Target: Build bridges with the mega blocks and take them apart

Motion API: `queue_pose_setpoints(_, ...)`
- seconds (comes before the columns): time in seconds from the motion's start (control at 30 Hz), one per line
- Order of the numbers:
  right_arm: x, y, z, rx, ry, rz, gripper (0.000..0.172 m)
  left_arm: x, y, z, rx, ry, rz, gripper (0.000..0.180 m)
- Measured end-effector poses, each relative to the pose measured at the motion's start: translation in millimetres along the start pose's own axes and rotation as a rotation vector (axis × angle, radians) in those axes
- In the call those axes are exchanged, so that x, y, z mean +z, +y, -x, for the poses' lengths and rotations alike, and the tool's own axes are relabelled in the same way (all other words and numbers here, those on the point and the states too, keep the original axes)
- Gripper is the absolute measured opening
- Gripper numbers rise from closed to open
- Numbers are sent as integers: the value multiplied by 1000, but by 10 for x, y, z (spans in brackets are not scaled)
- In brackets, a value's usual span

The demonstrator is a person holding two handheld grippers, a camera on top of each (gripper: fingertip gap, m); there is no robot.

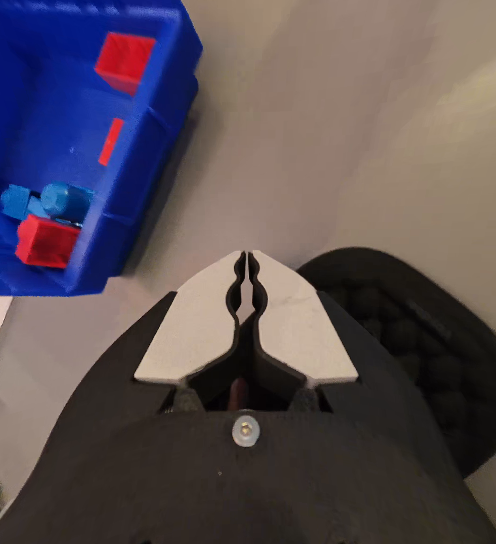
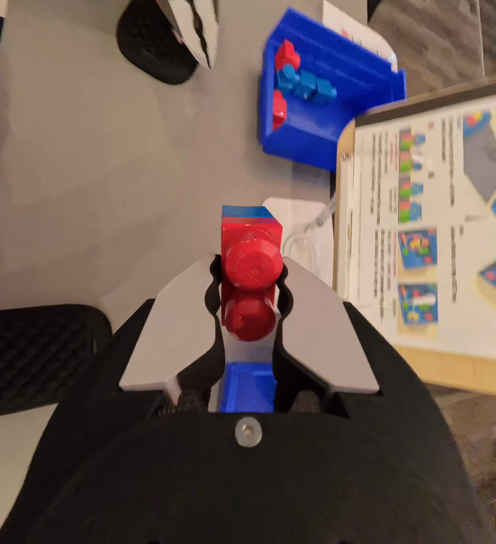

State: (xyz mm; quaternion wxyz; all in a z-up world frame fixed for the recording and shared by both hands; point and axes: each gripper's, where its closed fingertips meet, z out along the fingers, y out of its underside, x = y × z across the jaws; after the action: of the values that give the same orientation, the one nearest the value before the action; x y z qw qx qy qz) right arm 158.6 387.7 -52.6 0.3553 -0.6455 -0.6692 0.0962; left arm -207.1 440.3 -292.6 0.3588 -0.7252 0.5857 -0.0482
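Right gripper (image 2: 249,282): I am clamping a red two-stud block (image 2: 251,273) by its long sides, both pads pressing on it, studs facing my camera.
Block axis: its long axis is running along my fingers, toward 12 o'clock; a blue block (image 2: 245,211) is sitting against its far face, so I judge the two are joined.
Below the hold: a small blue block (image 2: 248,385) is showing under my palm at 6 o'clock, loose on the grey table (image 2: 94,176).
Left gripper (image 1: 247,256): my fingers are together with nothing between them, hovering over bare table.
Key relation: the blue bin (image 2: 314,138) holding spare red and blue blocks is lying at 1 o'clock from the right gripper and at 10 o'clock from the left; I judge the left is nearer it, while the stack stays with the right.
Edges: an instruction sheet on a board (image 2: 432,220) is crowding the 3 o'clock side, with a white packet (image 2: 296,223) just beyond the stack.
Black pads: one at 9 o'clock (image 2: 35,353), another at 11 o'clock (image 2: 152,50).
Open room: bare table from 10 to 12 o'clock is giving me the clearest path.
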Motion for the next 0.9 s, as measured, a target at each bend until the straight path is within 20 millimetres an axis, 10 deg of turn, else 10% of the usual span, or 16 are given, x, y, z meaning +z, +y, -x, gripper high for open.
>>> queue_pose_setpoints(0.47,-626,1710,-563,343,6,313,37,31,74,-62,-11,86,-16,0)
queue_pose_setpoints(0.9,-164,3045,-517,305,-131,603,37,62,61,-151,-71,147,-11,0)
